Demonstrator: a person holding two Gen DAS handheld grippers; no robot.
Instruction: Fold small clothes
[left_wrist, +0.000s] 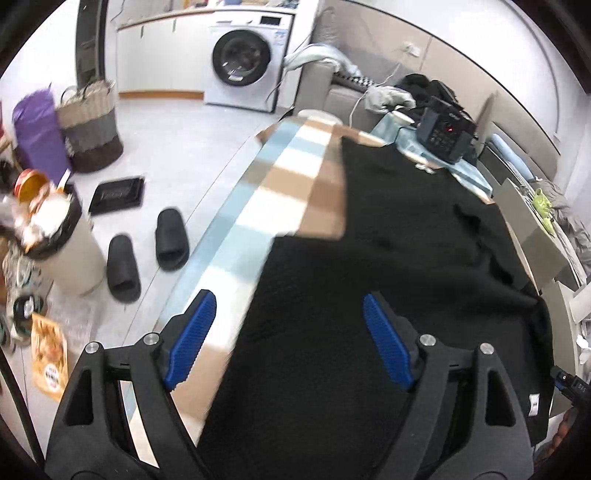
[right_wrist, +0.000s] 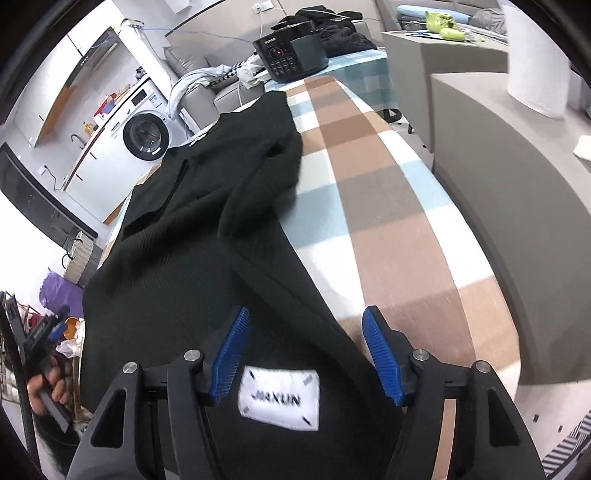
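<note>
Slippage is the main risk in the left wrist view: the left gripper (left_wrist: 286, 341) hangs with its blue pads spread wide over the near left edge of the black garment (left_wrist: 388, 280), holding nothing. Closing from this position could catch only a thin lip of knit, or pinch the checked cloth (left_wrist: 295, 184) under it, and the fold would drag the cover along. The garment lies spread along the table, dark, ribbed and rumpled toward its far end, with one corner hanging past the near right edge.

From the right wrist view, the right gripper (right_wrist: 304, 349) also stands apart, with its fingers on either side of the garment's near hem and a white label (right_wrist: 279, 400) between them. A loose ridge of fabric runs up the middle, so a lift here may well carry the bunching into the fold. A black appliance (right_wrist: 291, 55) at the far end could snag a swept sleeve.
</note>
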